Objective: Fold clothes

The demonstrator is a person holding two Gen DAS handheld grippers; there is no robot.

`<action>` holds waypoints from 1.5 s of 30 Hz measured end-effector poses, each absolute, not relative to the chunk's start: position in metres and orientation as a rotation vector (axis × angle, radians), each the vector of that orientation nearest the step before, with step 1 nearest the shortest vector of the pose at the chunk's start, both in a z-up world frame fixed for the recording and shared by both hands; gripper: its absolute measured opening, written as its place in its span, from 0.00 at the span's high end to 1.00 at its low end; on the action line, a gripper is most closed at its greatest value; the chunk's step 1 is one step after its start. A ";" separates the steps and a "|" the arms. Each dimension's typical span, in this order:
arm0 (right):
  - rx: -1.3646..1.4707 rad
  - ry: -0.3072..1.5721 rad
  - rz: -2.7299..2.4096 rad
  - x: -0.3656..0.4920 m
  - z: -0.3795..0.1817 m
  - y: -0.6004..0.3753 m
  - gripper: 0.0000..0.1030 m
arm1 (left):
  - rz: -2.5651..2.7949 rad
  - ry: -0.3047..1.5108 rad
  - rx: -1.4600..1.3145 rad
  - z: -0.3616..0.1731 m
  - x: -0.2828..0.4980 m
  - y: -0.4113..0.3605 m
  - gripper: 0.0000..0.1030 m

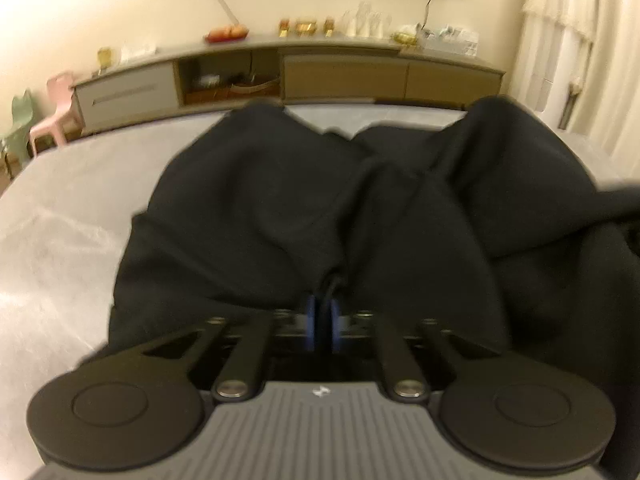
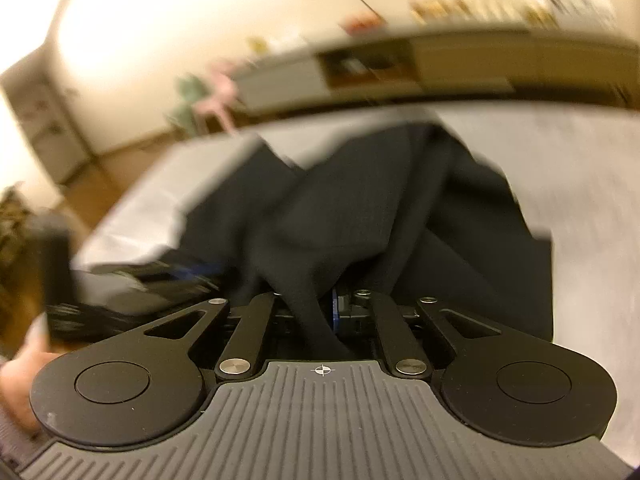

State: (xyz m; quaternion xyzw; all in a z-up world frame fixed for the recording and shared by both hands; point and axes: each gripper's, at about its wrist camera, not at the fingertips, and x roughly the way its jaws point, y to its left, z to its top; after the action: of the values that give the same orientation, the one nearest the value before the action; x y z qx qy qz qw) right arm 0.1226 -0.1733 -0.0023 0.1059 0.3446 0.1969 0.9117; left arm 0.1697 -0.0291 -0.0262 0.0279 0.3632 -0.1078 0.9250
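Left wrist view shows my left tongs (image 1: 323, 312) clenched on a bunched fold of the black garment (image 1: 280, 200), which lies rumpled on the grey counter (image 1: 72, 208). My right tongs (image 2: 326, 304) likewise pinch a fold of that garment, at its near edge, in a blurred picture.

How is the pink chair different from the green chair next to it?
The pink chair is pink; the green chair is pale green. The pink chair stands closer to the long cabinet, and the green chair sits farther out, by the picture's edge. The pink chair shows more fully; the green chair is partly cut off. Both are small plastic chairs on the floor beyond the bed.
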 end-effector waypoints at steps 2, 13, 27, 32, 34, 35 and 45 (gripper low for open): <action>0.227 0.615 0.481 0.100 0.019 -0.184 1.00 | -0.345 0.612 0.025 0.006 0.129 -0.031 0.97; 0.001 0.754 -0.131 0.072 0.009 -0.299 0.87 | -0.783 0.583 0.125 0.026 0.057 -0.001 0.65; 0.195 0.513 -0.040 0.078 0.034 -0.254 0.27 | -0.122 0.827 -0.260 -0.015 0.179 0.077 0.17; 0.132 0.607 0.052 0.117 0.011 -0.211 0.17 | -0.158 0.856 -0.134 -0.040 0.181 0.035 0.57; 0.081 0.644 0.042 0.130 -0.002 -0.196 0.17 | -0.192 0.862 -0.101 -0.045 0.180 0.026 0.99; 0.062 0.671 0.042 0.136 -0.008 -0.191 0.17 | -0.186 0.836 -0.096 -0.043 0.176 0.019 1.00; 0.091 0.631 0.058 0.142 0.008 -0.180 0.39 | -0.649 0.353 0.140 0.027 0.021 -0.037 0.99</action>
State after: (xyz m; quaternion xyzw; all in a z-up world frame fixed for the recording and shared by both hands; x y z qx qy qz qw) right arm 0.1418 -0.1802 0.0078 0.0446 0.3101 0.0285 0.9492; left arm 0.0212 -0.0368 0.0270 0.0685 0.1726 -0.3171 0.9300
